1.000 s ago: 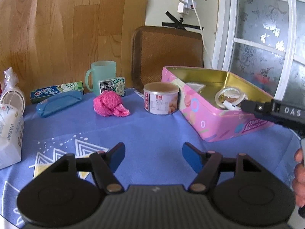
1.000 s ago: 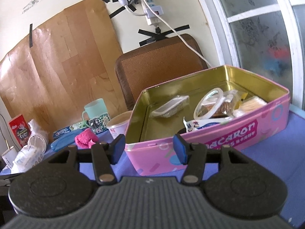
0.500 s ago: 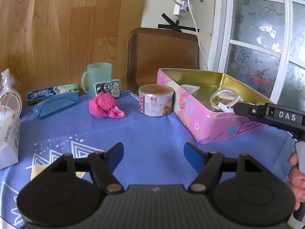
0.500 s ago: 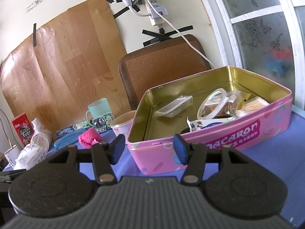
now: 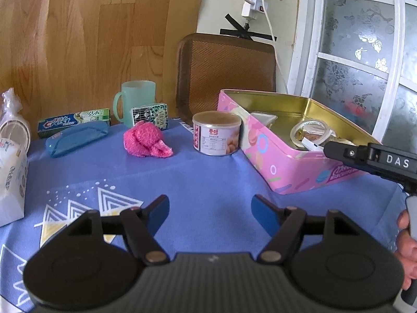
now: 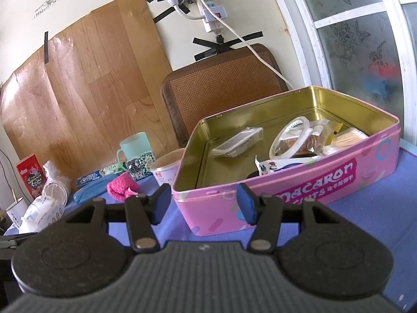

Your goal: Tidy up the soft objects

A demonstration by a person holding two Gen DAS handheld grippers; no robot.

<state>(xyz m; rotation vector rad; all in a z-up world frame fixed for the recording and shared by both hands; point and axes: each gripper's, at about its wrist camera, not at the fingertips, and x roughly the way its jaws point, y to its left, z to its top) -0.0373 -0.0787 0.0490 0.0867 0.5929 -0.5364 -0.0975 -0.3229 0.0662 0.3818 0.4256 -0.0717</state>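
A fluffy pink sock bundle (image 5: 146,143) lies on the blue tablecloth (image 5: 208,180), left of a round can (image 5: 216,133); it also shows in the right wrist view (image 6: 121,186). An open pink macaron tin (image 5: 286,164) holds wrapped snacks and a tape roll (image 6: 292,135). My left gripper (image 5: 209,212) is open and empty, well short of the sock. My right gripper (image 6: 204,202) is open and empty, just in front of the tin's near wall (image 6: 299,190). Its black side shows at the right of the left wrist view (image 5: 372,159).
A green mug (image 5: 136,101), a small patterned box (image 5: 149,116), a toothpaste box (image 5: 74,122) and a blue case (image 5: 77,138) stand behind the sock. Tissue packs (image 5: 11,180) sit at the left. A brown chair back (image 5: 226,75) and a window (image 5: 365,52) are behind.
Both grippers have drawn back and up a little, so the objects look slightly farther. Both stay open and empty. Nothing on the table has moved.
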